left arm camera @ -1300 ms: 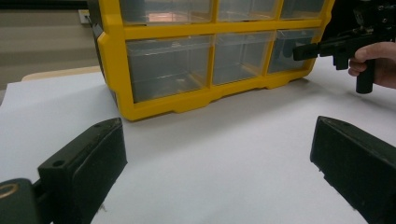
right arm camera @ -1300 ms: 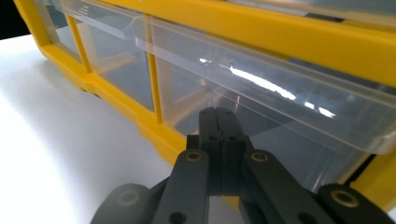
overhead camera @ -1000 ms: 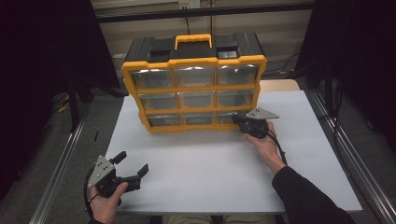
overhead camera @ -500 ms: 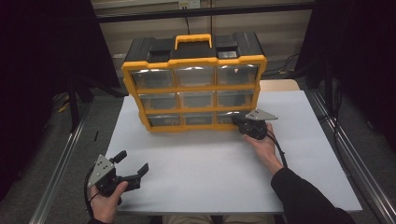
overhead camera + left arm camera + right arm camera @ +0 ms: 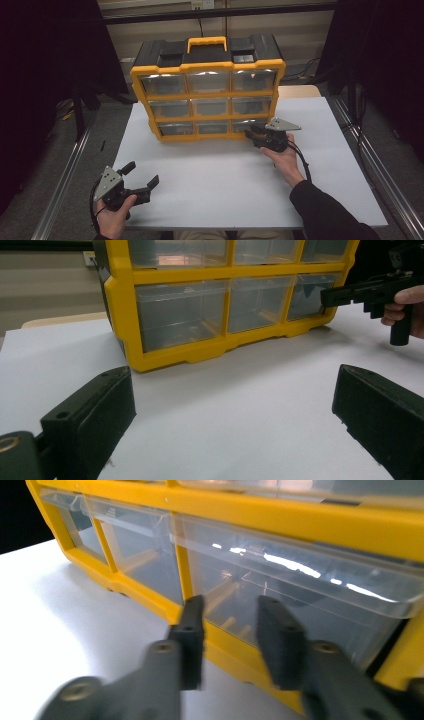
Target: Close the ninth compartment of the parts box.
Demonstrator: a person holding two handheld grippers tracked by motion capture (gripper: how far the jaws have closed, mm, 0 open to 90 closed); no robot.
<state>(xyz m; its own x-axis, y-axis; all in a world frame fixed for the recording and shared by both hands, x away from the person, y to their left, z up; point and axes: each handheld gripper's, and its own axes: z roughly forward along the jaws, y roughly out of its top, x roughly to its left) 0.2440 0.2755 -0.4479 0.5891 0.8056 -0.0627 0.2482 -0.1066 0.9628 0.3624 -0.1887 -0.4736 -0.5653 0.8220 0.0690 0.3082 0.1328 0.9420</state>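
Observation:
A yellow and black organizer (image 5: 207, 70) with three rows of clear drawers stands at the back of the white table (image 5: 225, 175). My right gripper (image 5: 251, 133) is held at its bottom right drawer (image 5: 247, 125). In the right gripper view the gripper (image 5: 231, 602) is open by a narrow gap, tips just before that drawer's clear front (image 5: 300, 605). My left gripper (image 5: 142, 173) rests near the table's front left corner, open wide and holding nothing. In the left gripper view its jaws frame bare table, with the organizer (image 5: 165, 347) and the right gripper (image 5: 332, 296) beyond.
A yellow carry handle (image 5: 206, 44) sits on the organizer's black top. Metal rails (image 5: 67, 170) run along both sides of the table, with dark floor beyond. A cable (image 5: 302, 162) trails from the right gripper along the person's sleeve.

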